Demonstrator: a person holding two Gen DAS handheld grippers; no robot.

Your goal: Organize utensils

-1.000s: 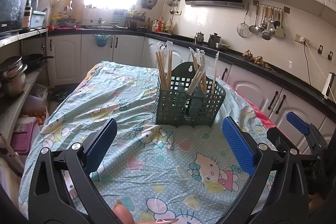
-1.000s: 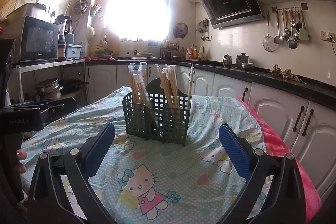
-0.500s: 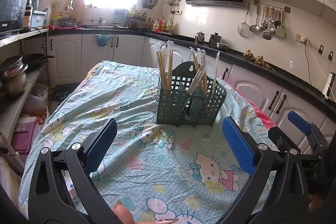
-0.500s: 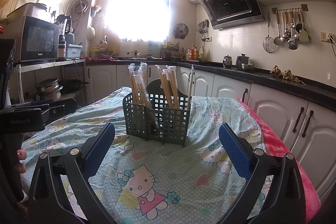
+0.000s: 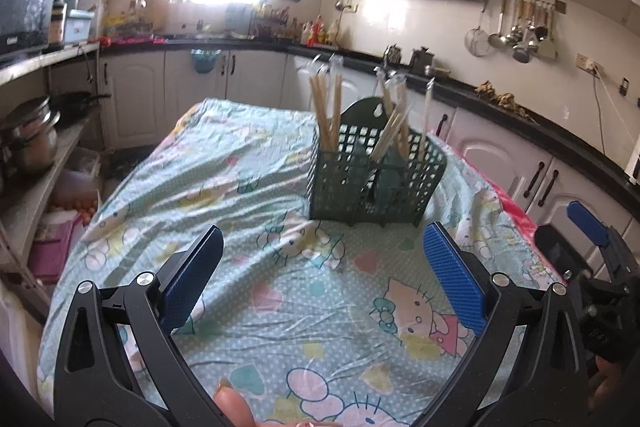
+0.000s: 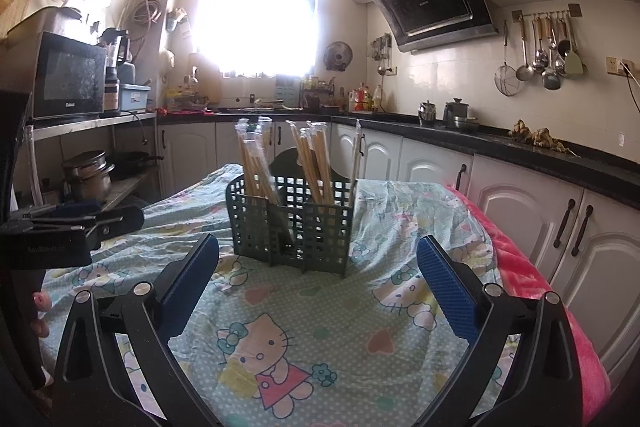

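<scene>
A dark green slotted utensil basket (image 5: 374, 183) stands on the table's cartoon-cat cloth (image 5: 256, 267); it also shows in the right wrist view (image 6: 292, 223). Several wrapped wooden chopstick pairs (image 5: 330, 111) (image 6: 314, 159) stand upright in its compartments. My left gripper (image 5: 320, 279) is open and empty, well short of the basket. My right gripper (image 6: 318, 285) is open and empty, also short of the basket. The right gripper shows at the right edge of the left wrist view (image 5: 592, 251); the left gripper shows at the left edge of the right wrist view (image 6: 76, 223).
A pink blanket (image 6: 532, 275) hangs over the table's right edge. White cabinets and a black counter (image 6: 520, 147) run behind and to the right. A shelf with pots (image 5: 28, 143) stands to the left. Ladles hang on a wall rail (image 6: 548, 51).
The left wrist view has shifted and tilted a little, with slight blur. The basket, chopsticks and both open grippers stand as before.
</scene>
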